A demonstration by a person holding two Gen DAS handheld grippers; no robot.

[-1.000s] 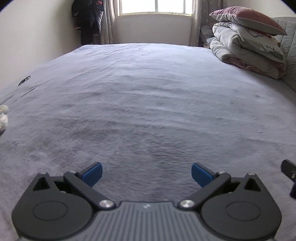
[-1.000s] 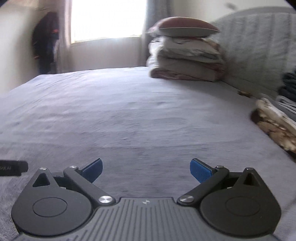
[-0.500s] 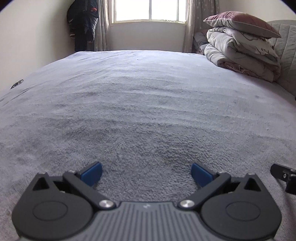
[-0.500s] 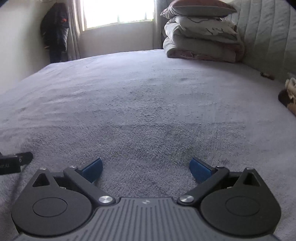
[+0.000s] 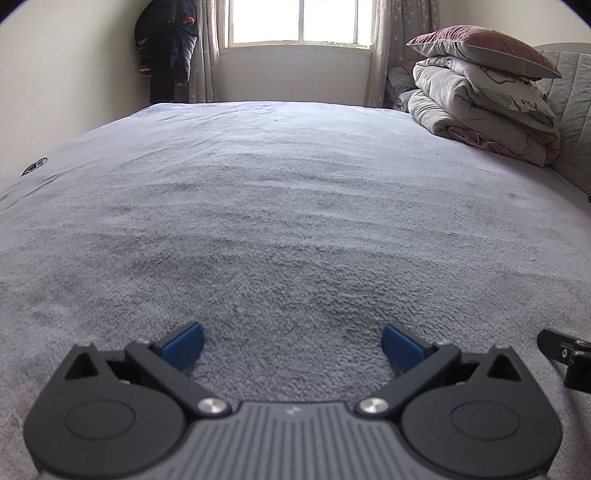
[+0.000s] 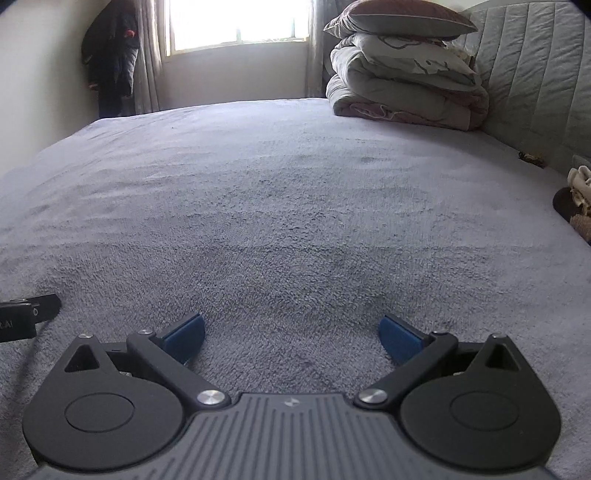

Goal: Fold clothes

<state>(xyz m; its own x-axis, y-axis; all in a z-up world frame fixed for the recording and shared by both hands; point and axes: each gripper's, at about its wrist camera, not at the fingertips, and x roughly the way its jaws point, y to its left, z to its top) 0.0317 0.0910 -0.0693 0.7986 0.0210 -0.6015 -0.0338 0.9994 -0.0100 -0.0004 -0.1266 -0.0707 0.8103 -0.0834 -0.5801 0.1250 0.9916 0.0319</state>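
Note:
My left gripper (image 5: 292, 343) is open and empty, low over the grey fleece bed cover (image 5: 288, 206). My right gripper (image 6: 291, 336) is open and empty, low over the same cover (image 6: 280, 206). A bit of brown and cream clothing (image 6: 578, 206) lies at the bed's right edge in the right wrist view. No garment lies between either pair of fingers. Part of the right gripper shows at the right edge of the left wrist view (image 5: 569, 356); part of the left gripper shows at the left edge of the right wrist view (image 6: 26, 319).
A stack of folded quilts with a pillow on top (image 5: 487, 96) (image 6: 402, 70) sits at the far right by the padded headboard (image 6: 535, 85). Dark coats (image 5: 166, 44) hang in the far left corner beside the window (image 5: 299, 20). A small dark object (image 5: 34, 166) lies at the bed's left edge.
Both grippers have dropped lower toward the bed and levelled. The right wrist view swung left, so most of the clothing pile at its right edge left the frame. Jaws stayed open.

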